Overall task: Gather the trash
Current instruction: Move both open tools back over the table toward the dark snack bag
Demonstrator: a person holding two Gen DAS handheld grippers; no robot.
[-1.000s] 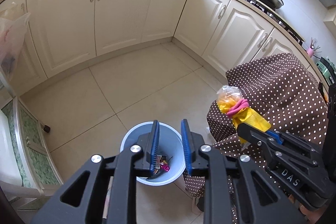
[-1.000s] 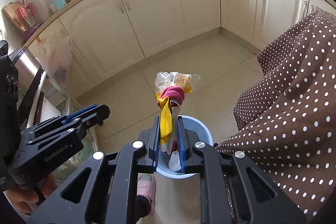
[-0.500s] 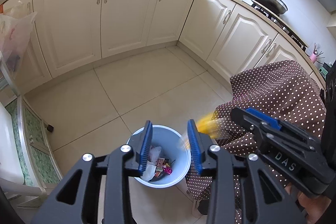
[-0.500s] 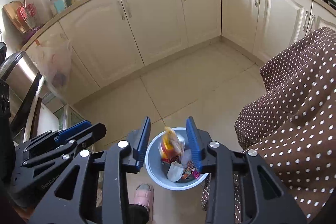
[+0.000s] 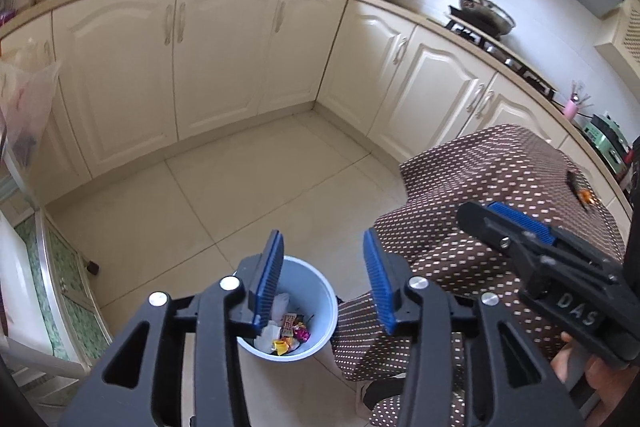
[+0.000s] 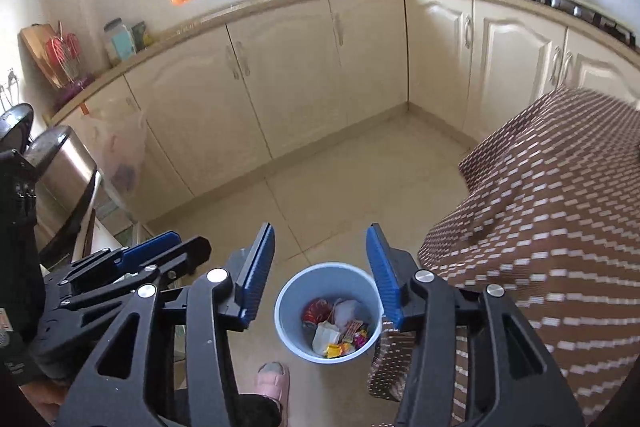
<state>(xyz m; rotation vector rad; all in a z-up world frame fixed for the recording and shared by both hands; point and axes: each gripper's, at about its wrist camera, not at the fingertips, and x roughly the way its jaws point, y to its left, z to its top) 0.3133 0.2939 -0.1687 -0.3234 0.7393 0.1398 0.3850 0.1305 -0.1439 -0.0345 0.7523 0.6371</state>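
A light blue trash bin (image 5: 320, 297) (image 6: 290, 301) stands on the tiled floor beside the table. It holds several wrappers and crumpled papers (image 6: 338, 327) (image 5: 286, 331). My left gripper (image 5: 322, 281) is open and empty, high above the bin. My right gripper (image 6: 320, 273) is open and empty, also above the bin. It also shows in the left wrist view (image 5: 516, 223), over the brown polka-dot tablecloth (image 5: 480, 187). A small dark and orange item (image 5: 578, 187) lies on the cloth.
Cream cabinets (image 5: 224, 55) line the far walls, with a stove and pan (image 5: 486, 15) on the counter. A plastic bag (image 6: 120, 151) hangs at the left. A steel pedal bin (image 6: 60, 163) stands at the left. A foot in a pink slipper (image 6: 274, 381) is near the trash bin.
My right gripper opened and dropped the yellow and pink bundle into the bin. Both grippers opened wider and rose away from the bin.
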